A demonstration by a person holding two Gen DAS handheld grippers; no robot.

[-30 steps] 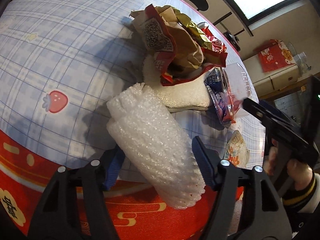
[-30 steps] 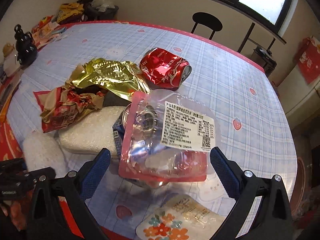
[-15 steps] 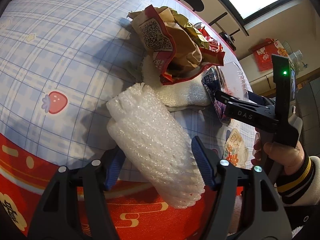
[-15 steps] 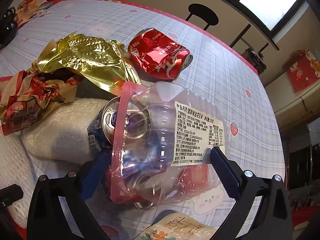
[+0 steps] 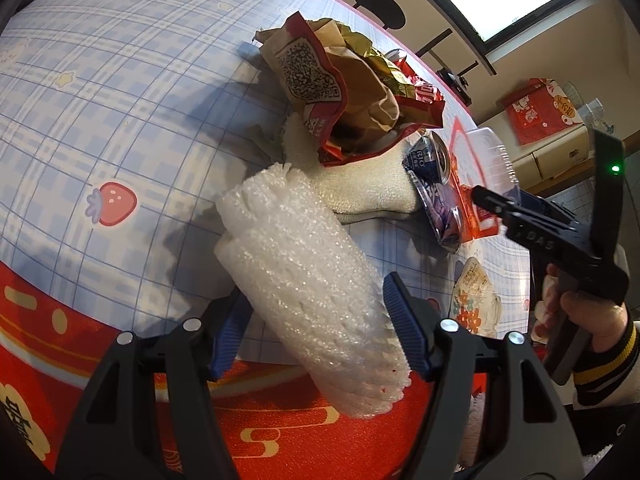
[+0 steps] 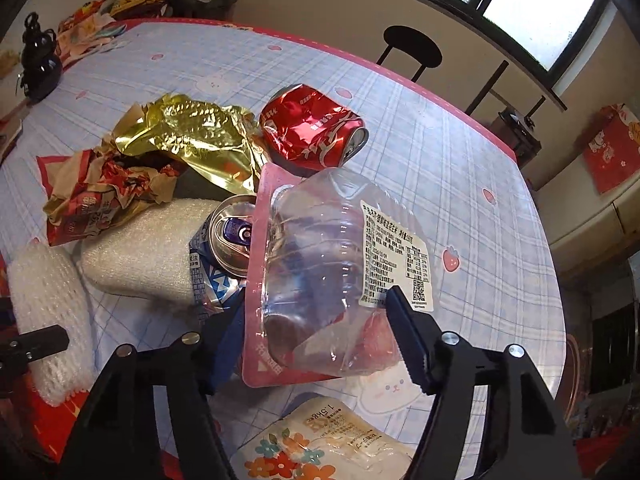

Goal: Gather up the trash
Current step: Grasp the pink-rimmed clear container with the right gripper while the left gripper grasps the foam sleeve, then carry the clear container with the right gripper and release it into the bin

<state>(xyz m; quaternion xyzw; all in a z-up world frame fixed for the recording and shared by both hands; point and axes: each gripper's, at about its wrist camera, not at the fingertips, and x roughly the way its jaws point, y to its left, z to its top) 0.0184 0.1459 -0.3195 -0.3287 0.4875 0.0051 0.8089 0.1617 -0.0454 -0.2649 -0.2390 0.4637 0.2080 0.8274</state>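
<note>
The left gripper [image 5: 316, 322] has its blue pads on both sides of a roll of white foam netting [image 5: 308, 276] and seems to hold it at the near edge of the table [image 5: 100, 92], with one end of the roll hanging past the edge. The right gripper [image 6: 316, 332] is closed to a medium width around a clear plastic clamshell [image 6: 332, 276] with a pink rim; both pads press on its lower part, so I judge that it is gripped. The step in hand, I think, is the grasping of two pieces of trash at once, and the next move calls for lifting both and carrying them to a bin, which is not seen in these views. The clamshell is thin and may bend or slip, so the squeeze should be gentle. Just behind the clamshell lies a blue can [image 6: 224, 248] leaning on a white foam pad [image 6: 140, 252]; further away are a brown and red paper wrapper [image 6: 100, 196], a gold foil bag [image 6: 192, 136] and a crushed red can [image 6: 312, 132]. The clamshell has a white label with small print and a QR code, too small to read. The wrapper shows a large QR code in the left view. A flowered packet [image 6: 320, 440] near the edge reads "1.5kg".
</note>
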